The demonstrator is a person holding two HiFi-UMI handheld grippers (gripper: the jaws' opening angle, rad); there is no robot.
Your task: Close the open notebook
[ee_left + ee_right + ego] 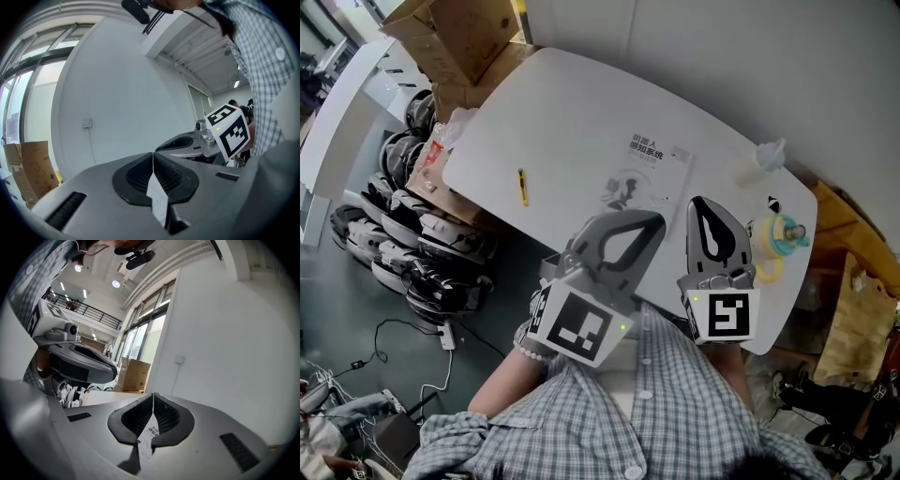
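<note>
The notebook [645,176] lies flat on the white table [553,122], showing a single white printed cover. Both grippers hover side by side over the table's near edge, pointing roughly level, their tips over the notebook's near end. My left gripper [658,217] is shut, its jaws meeting at the tip [153,153] with nothing held. My right gripper [696,201] is also shut and empty, with the jaw tips together [153,393]. A sliver of printed white paper shows below through the gap behind each pair of tips.
A yellow pen [523,187] lies on the table's left part. A yellow and teal cup-like object [776,240] and a clear plastic piece [769,155] stand at the right end. Cardboard boxes [459,37] and a pile of helmets [403,225] are on the floor at left.
</note>
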